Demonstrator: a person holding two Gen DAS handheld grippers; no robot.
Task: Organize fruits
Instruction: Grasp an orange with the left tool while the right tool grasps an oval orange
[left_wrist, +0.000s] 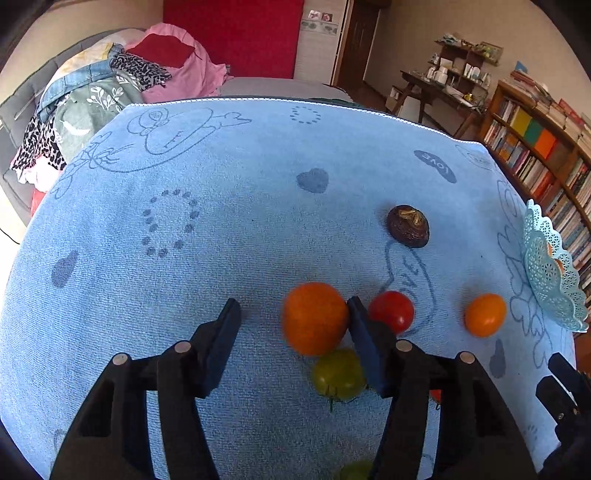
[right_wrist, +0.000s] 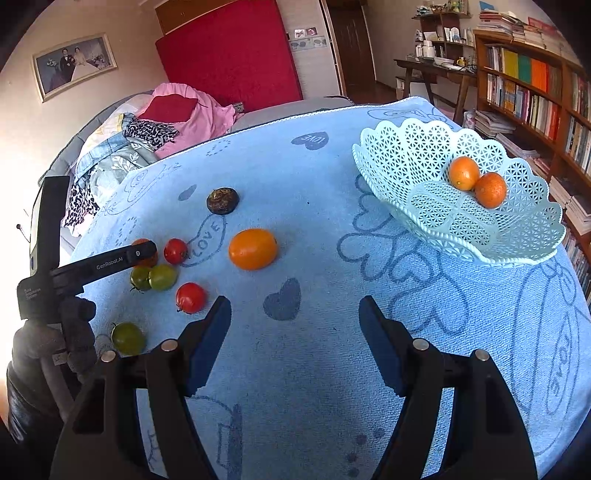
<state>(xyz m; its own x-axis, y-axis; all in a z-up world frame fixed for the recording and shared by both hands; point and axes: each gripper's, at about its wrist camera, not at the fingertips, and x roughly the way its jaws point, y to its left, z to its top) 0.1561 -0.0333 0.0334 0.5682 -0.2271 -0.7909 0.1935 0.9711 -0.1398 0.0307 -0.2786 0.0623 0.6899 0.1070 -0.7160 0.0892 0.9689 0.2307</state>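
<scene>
On blue towel (right_wrist: 314, 229): two red tomatoes (right_wrist: 190, 297), three green.

A towel (right_wrist: 314, 258) is covering the table, and the fruit is lying on it. A basket (right_wrist: 458, 199) is sitting at the right, holding two oranges (right_wrist: 476, 181) touching each other. A lone orange (right_wrist: 253, 248) is lying left of the basket, with a dark round fruit (right_wrist: 222, 201) sitting behind it. Farther left, tomatoes (right_wrist: 162, 277) are clustering together. In the left wrist view, another orange (left_wrist: 314, 317) is sitting between the fingers of the left gripper (left_wrist: 293, 321), touching only the right-hand one, with a tomato (left_wrist: 338, 374) just before it.
</scene>
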